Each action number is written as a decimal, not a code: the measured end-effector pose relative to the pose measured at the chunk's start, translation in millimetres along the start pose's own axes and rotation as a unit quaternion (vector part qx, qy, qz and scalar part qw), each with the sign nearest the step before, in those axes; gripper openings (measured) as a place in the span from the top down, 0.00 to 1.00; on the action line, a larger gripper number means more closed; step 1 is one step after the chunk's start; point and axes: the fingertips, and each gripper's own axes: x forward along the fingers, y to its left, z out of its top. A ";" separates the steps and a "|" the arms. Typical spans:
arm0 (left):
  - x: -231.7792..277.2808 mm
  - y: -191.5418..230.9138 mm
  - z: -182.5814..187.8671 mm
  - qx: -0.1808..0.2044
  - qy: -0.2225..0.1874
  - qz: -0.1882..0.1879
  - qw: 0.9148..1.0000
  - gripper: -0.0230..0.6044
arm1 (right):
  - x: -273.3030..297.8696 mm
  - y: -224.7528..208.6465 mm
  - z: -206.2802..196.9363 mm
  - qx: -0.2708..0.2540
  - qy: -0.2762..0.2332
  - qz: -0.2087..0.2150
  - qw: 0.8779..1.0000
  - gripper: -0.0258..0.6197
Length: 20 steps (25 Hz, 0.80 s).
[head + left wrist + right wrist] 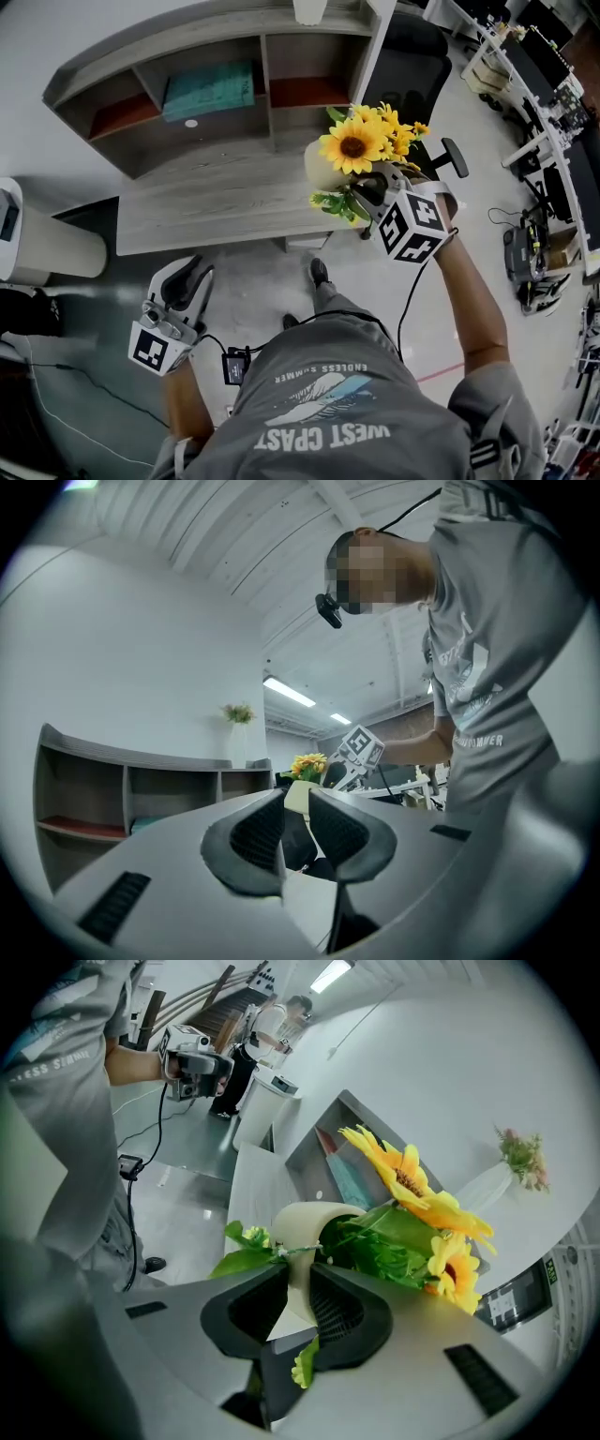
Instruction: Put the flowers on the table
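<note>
Spanning most of the head view, pale grey wood-grain desk (pixel 206 211) with boxy open shelves (pixel 141 141). Raised beside its right end, smooth cream round vase (pixel 300 1232) of bright yellow sunflowers (pixel 354 145) and green leaves (pixel 380 1241), wall pinched between ribbed black pads (pixel 339 1312) of right gripper (pixel 298 1293). Low over glossy grey floor (pixel 258 291), left gripper (pixel 296 832), jaws slightly apart, empty.

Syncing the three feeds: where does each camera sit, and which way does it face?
Head view: on the head, looking down at desk, arms, left gripper, right gripper.
Left gripper view: low, facing up past empty, slightly parted jaws at the torso.
Right gripper view: along jaws clamped on the vase; left arm beyond.
Shared: sunflowers in all three.
</note>
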 end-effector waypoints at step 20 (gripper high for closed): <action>26.8 51.5 -26.3 -0.007 0.025 0.092 0.995 0.82 | 140.4 -35.7 -29.7 -0.041 0.006 0.067 0.997 0.82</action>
